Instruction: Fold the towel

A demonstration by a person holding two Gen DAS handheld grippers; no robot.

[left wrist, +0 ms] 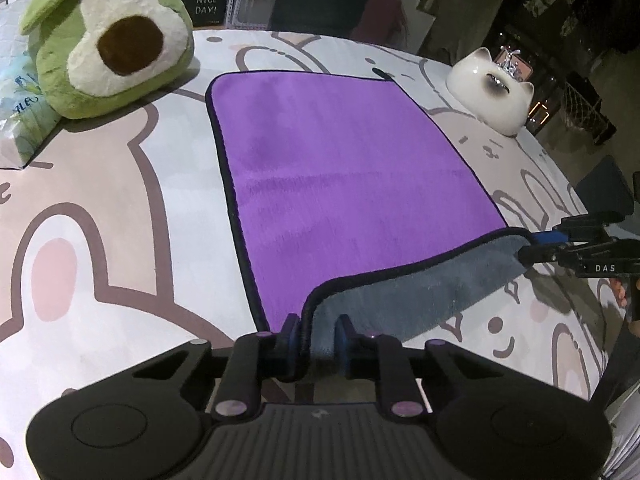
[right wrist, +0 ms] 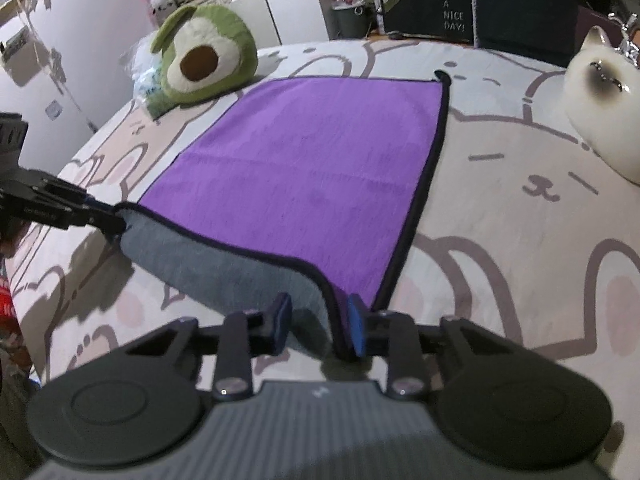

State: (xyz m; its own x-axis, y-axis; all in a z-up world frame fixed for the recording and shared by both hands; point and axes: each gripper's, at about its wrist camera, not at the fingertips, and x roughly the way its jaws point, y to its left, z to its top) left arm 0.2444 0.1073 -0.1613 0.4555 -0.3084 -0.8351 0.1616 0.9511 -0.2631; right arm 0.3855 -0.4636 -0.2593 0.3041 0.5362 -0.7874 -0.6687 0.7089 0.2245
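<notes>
A purple towel (left wrist: 340,168) with a grey underside and black trim lies spread on the table; it also shows in the right wrist view (right wrist: 312,168). Its near edge is lifted, showing the grey side (left wrist: 404,292). My left gripper (left wrist: 318,340) is shut on the near left corner. My right gripper (right wrist: 320,324) holds the near right corner between its pads, with some gap showing. The right gripper's fingers (left wrist: 540,250) show at the right in the left wrist view, and the left gripper's fingers (right wrist: 92,214) show at the left in the right wrist view.
A green avocado plush (left wrist: 108,36) sits at the back left, beside a plastic packet (left wrist: 16,112). A white cat-shaped ceramic (left wrist: 492,92) sits at the back right. The table has a cartoon-print cover (left wrist: 100,240). A "Have a nice day" sign (right wrist: 452,10) stands behind.
</notes>
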